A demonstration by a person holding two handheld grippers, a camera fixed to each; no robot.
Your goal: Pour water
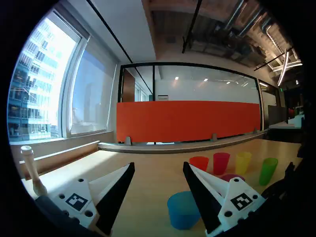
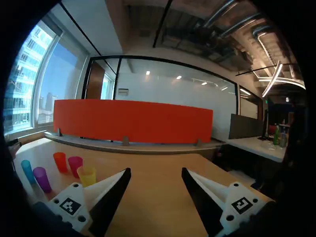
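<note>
Six plastic cups on pale wooden table [image 1: 158, 185]: blue cup [image 1: 183, 209] nearest the left gripper [image 1: 158, 166], then orange cup [image 1: 198, 162], pink cup [image 1: 221, 162], yellow cup [image 1: 242, 162], green cup [image 1: 268, 170], purple cup [image 1: 233, 176]. Left gripper and right gripper [image 2: 156, 170] both spread wide, empty.

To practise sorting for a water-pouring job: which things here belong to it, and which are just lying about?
Belong: blue cup, red cup, pink cup, yellow cup, green cup, purple cup; left hand-held gripper and right hand-held gripper, both open.
Lying about: wooden peg, orange partition, window.
</note>
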